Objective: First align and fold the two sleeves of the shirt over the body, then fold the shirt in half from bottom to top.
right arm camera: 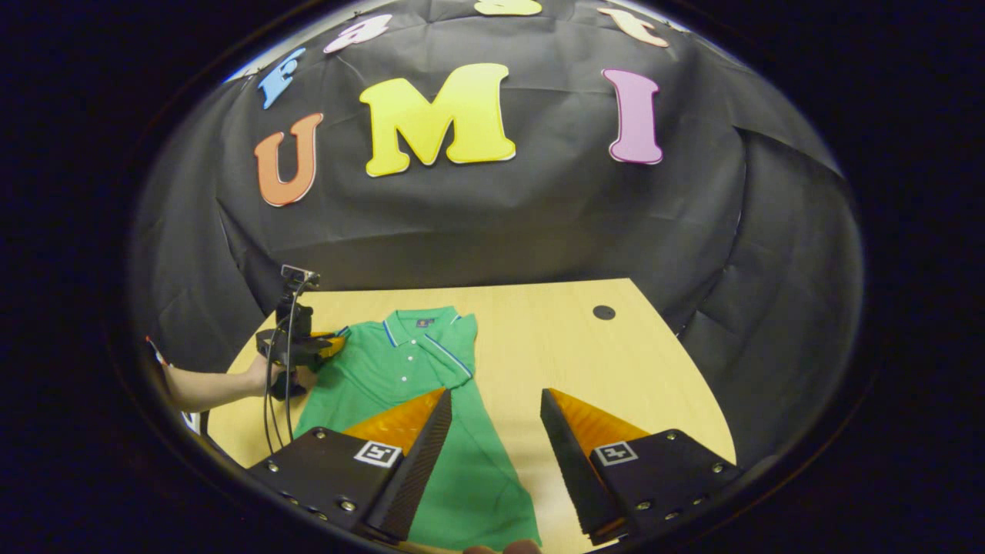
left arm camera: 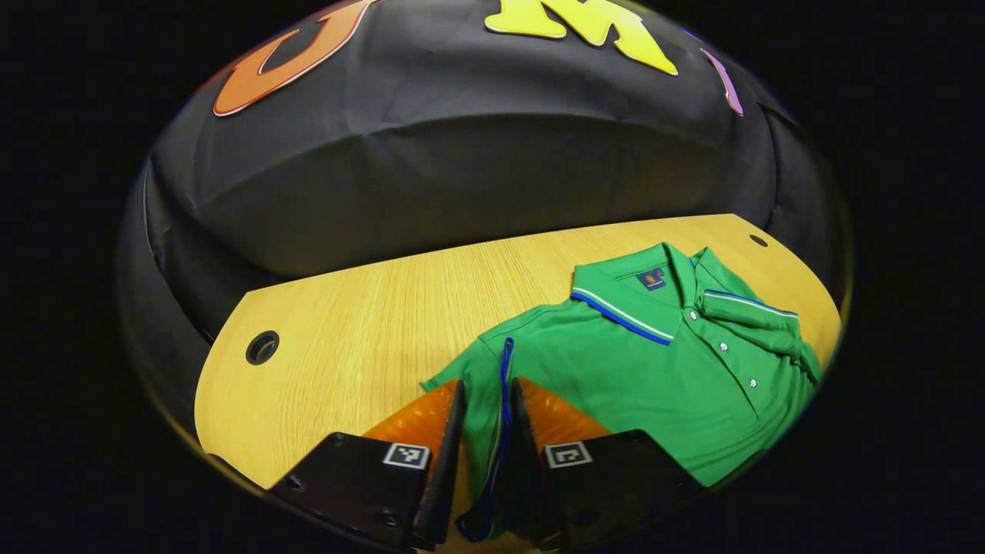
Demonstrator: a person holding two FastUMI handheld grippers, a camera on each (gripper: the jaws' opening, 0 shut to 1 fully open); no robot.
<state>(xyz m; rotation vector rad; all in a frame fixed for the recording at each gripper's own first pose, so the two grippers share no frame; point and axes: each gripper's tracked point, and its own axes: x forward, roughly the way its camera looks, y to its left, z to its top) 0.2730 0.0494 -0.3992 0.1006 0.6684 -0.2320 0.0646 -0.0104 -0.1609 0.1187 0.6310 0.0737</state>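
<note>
Wooden table (right arm camera: 554, 338), one shirt (right arm camera: 400, 369) — left gripper (left arm camera: 486, 408) pinching 1 sleeve (left arm camera: 492, 400), right gripper (right arm camera: 492, 423) jaws apart.

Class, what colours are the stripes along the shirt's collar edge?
White and blue, on the green shirt; its collar shows best in the left gripper view.

Shirt (right arm camera: 400, 385) on table (right arm camera: 616, 369), left claw (left arm camera: 486, 431) at its sleeve (left arm camera: 492, 400)

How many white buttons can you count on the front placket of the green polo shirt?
3, in a row down the placket of the polo shirt: one just below the collar, one in the middle, one lowest. More may be hidden in folds.
</note>
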